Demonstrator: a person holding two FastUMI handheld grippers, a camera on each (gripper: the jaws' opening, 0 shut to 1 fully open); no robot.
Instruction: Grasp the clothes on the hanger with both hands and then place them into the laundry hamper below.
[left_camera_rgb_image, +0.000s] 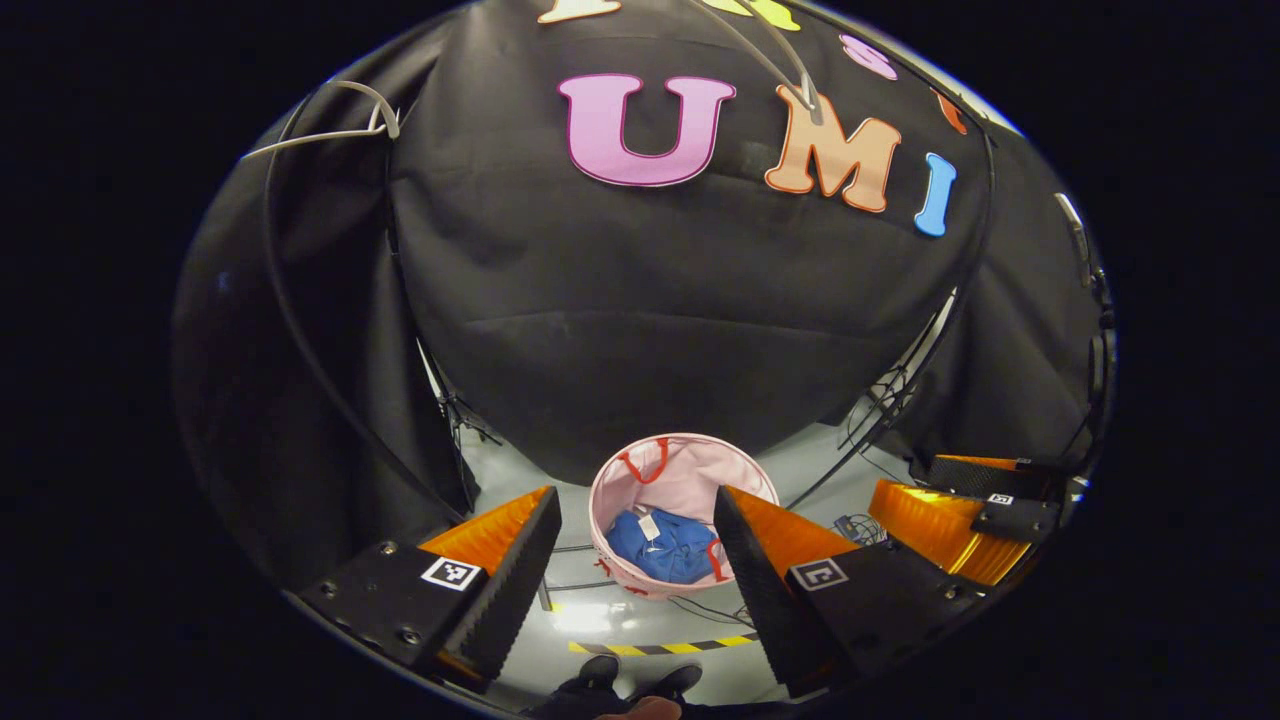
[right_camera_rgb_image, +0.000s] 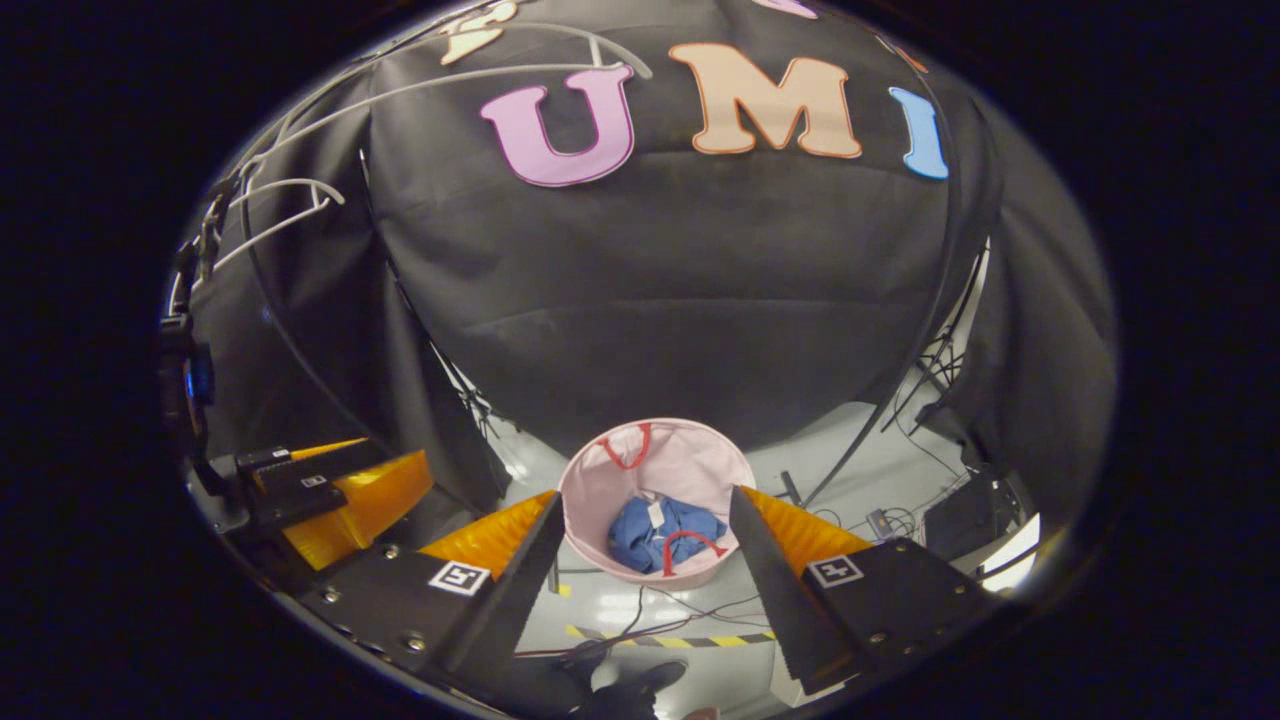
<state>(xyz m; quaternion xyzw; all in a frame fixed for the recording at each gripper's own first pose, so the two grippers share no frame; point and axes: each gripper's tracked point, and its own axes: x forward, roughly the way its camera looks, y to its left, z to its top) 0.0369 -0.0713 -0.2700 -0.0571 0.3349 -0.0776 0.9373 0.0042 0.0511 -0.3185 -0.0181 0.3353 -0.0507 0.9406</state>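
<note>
Both claws hang high above a pale grey floor (left_camera_rgb_image: 600, 615), pointing down toward a round pink laundry hamper (left_camera_rgb_image: 690, 470) with red handles. The hamper stands on the floor in front of the black cloth wall.

In the left gripper view, the left claw (left_camera_rgb_image: 637, 575) is released: its two black fingers with orange backs stand wide apart, and nothing is between them. The hamper sits framed in the gap, far below. Inside it lies a crumpled blue garment (left_camera_rgb_image: 665, 545) with a small white tag, resting on the bottom. To the right, at about the same height, the right claw (left_camera_rgb_image: 960, 525) is seen side-on.

In the right gripper view, the right claw (right_camera_rgb_image: 640, 570) is also released, its fingers spread wide with nothing held. The hamper (right_camera_rgb_image: 690, 465) again shows between them, with the blue garment (right_camera_rgb_image: 640, 535) bunched at its bottom and a red handle lying across it. The left claw (right_camera_rgb_image: 330, 490) shows at the left.

White plastic hangers (right_camera_rgb_image: 285, 205) hang bare at the upper left, near the wall. A strip of yellow and black tape (right_camera_rgb_image: 700, 640) crosses the floor just in front of the hamper, and thin cables (right_camera_rgb_image: 650, 605) trail beside it. The toes of dark shoes (left_camera_rgb_image: 640, 682) show at the bottom edge.
</note>
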